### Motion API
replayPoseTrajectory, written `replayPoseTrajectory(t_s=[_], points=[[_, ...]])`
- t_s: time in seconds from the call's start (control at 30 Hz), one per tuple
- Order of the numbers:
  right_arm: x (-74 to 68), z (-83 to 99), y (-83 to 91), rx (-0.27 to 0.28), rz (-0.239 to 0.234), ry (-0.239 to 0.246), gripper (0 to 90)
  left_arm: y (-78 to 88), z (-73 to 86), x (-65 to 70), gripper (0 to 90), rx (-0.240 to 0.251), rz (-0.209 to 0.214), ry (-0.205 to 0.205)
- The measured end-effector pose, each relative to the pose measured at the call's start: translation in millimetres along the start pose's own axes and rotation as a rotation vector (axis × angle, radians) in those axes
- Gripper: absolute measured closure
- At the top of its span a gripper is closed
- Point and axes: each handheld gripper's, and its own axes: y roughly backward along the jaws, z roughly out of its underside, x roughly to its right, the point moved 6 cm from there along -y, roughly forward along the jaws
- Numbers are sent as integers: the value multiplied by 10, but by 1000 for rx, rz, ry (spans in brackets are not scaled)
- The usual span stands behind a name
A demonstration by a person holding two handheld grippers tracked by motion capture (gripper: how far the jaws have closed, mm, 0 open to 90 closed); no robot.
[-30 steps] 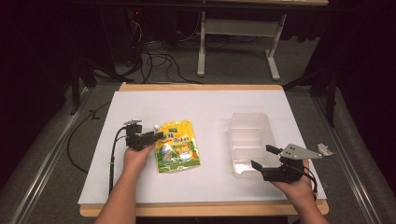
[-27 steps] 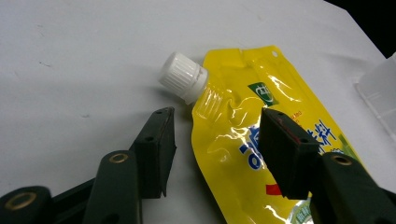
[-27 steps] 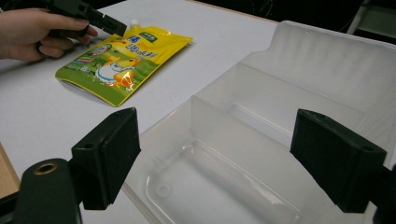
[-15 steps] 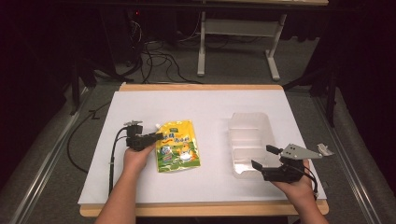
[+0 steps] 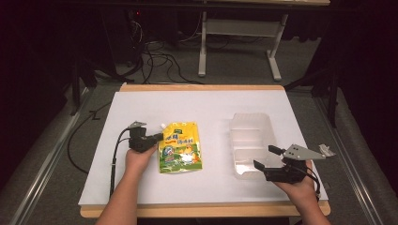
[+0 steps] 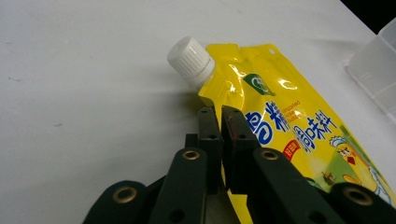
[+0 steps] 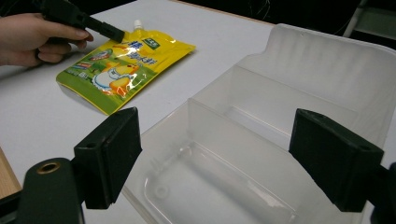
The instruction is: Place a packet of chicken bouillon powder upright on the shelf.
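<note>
A yellow spouted pouch [image 5: 180, 147] with a white cap [image 6: 189, 58] lies flat on the white table top. My left gripper [image 5: 157, 137] sits at the pouch's left edge just below the spout. Its jaws have just been closing, and in the left gripper view they [image 6: 220, 121] now pinch the pouch's edge [image 6: 299, 126]. My right gripper [image 5: 265, 157] is open at the near end of a clear plastic container [image 5: 251, 140]. In the right gripper view its jaws [image 7: 224, 156] stand wide apart over the empty container [image 7: 289, 93], with the pouch [image 7: 121, 65] and left gripper [image 7: 112, 31] farther off.
The white sheet [image 5: 206, 108] covers a wooden table with a bare front edge [image 5: 202, 211]. A cable [image 5: 115, 154] trails from the left gripper toward the table's front. Beyond the table, cables and a desk frame [image 5: 234, 42] stand on the floor.
The left gripper's jaws have closed onto the pouch's left edge. The pouch, the container and the right gripper have stayed where they were.
</note>
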Motion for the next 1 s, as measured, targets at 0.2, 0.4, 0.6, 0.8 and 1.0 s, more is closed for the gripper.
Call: replayPoseTrajectory(t_s=[0.2, 0.4, 0.6, 0.8, 1.0], points=[[-1, -5, 7, 3, -1, 5, 174, 13, -13, 70, 900, 26, -31, -52], [-20, -11, 11, 7, -4, 2, 178, 116, -61, 205, 900, 87, -52, -96], [-46, -28, 20, 18, -18, 21, 206, 275, -71, 313, 900, 155, -67, -125], [-84, -47, 35, 22, -22, 29, 208, 473, -49, 415, 900, 195, -78, -158], [-118, -70, 49, 31, -31, 40, 204, 639, -48, 578, 900, 246, -100, -211]])
